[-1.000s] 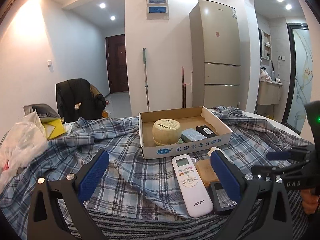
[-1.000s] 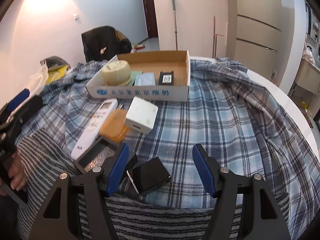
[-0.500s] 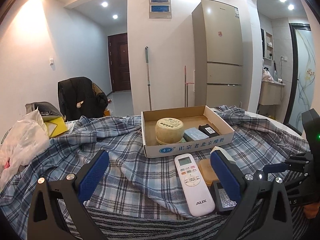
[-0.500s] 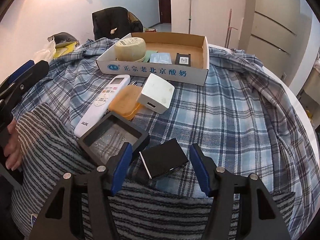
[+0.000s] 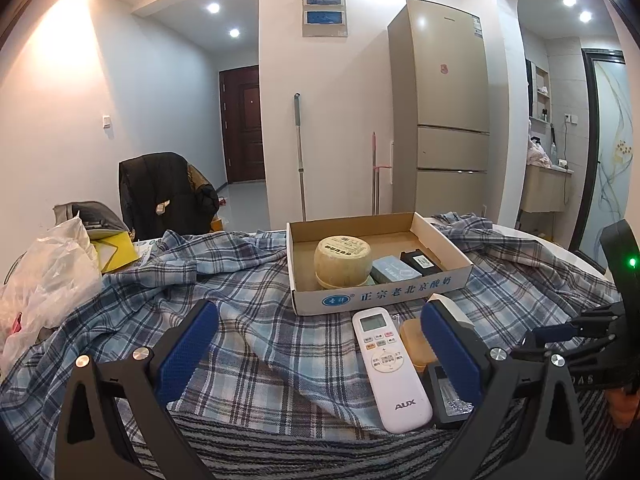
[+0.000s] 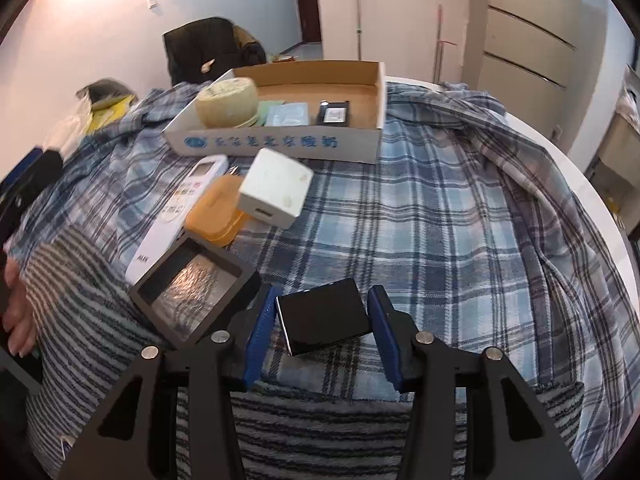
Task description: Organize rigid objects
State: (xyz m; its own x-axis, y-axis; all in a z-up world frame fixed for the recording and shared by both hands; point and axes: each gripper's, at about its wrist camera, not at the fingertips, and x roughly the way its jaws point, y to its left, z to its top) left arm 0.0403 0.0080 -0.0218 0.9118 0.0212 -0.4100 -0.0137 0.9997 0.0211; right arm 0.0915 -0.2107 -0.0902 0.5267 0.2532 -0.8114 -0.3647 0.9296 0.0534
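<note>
A cardboard box (image 6: pixel 360 148) (image 5: pixel 456 258) on the plaid cloth holds a round yellow tin (image 6: pixel 227 102) (image 5: pixel 342 260), a pale blue packet (image 6: pixel 289 114) and a small black item (image 6: pixel 333 113). In front of it lie a white remote (image 5: pixel 390 364) (image 6: pixel 176 204), an orange case (image 6: pixel 216 214), a white square box (image 6: pixel 276 188) and an open black tray (image 6: pixel 190 286). My right gripper (image 6: pixel 322 316) has its blue fingers close on both sides of a flat black box (image 6: pixel 322 316) that lies on the cloth. My left gripper (image 5: pixel 320 344) is open and empty above the cloth, left of the remote.
A plastic bag (image 5: pixel 44 280) and yellow items (image 5: pixel 114 250) lie at the table's left. A chair with a dark jacket (image 5: pixel 160 192) stands behind. A fridge (image 5: pixel 440 120) and mop handles (image 5: pixel 298 152) stand by the far wall. The table's white rim (image 6: pixel 592 184) curves at right.
My right gripper has moved forward over the flat black box and narrowed its fingers around it. The left gripper has hardly moved.
</note>
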